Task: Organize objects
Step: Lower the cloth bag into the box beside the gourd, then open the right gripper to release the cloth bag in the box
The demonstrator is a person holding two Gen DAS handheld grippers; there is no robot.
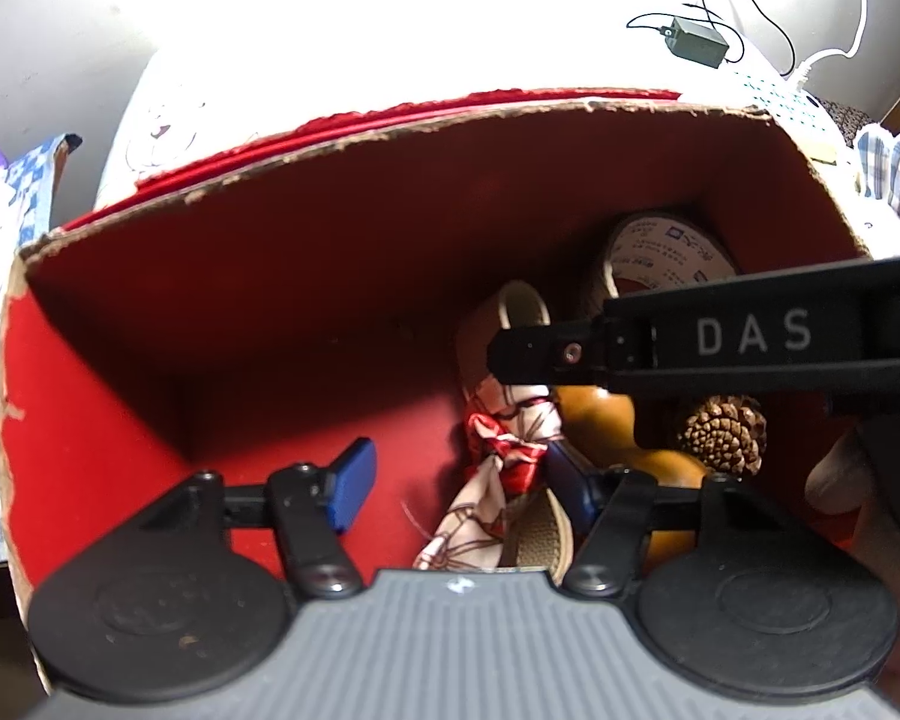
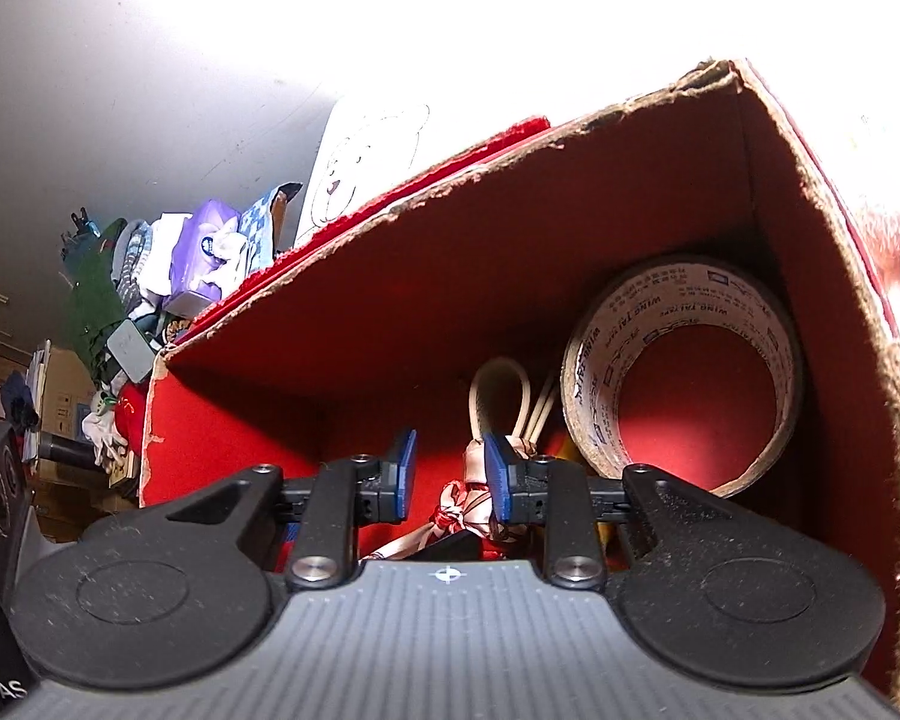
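Cluttered room edges and a blown-out bright wall frame a red cardboard box (image 1: 306, 276) with torn rims, into which both grippers reach. Judging by this, the packing step is in hand: the right gripper (image 2: 450, 477) has its blue pads (image 2: 403, 468) a small gap apart and gripping nothing, just above the patterned cloth (image 2: 474, 504), so the next move calls for lowering onto that cloth and closing, or else backing out. The left gripper (image 1: 456, 480) stands wide apart and empty, its right pad beside the cloth, with a pine cone (image 1: 723, 435) at 2 o'clock and a tape roll (image 2: 681, 372) in the far corner at 1 o'clock.
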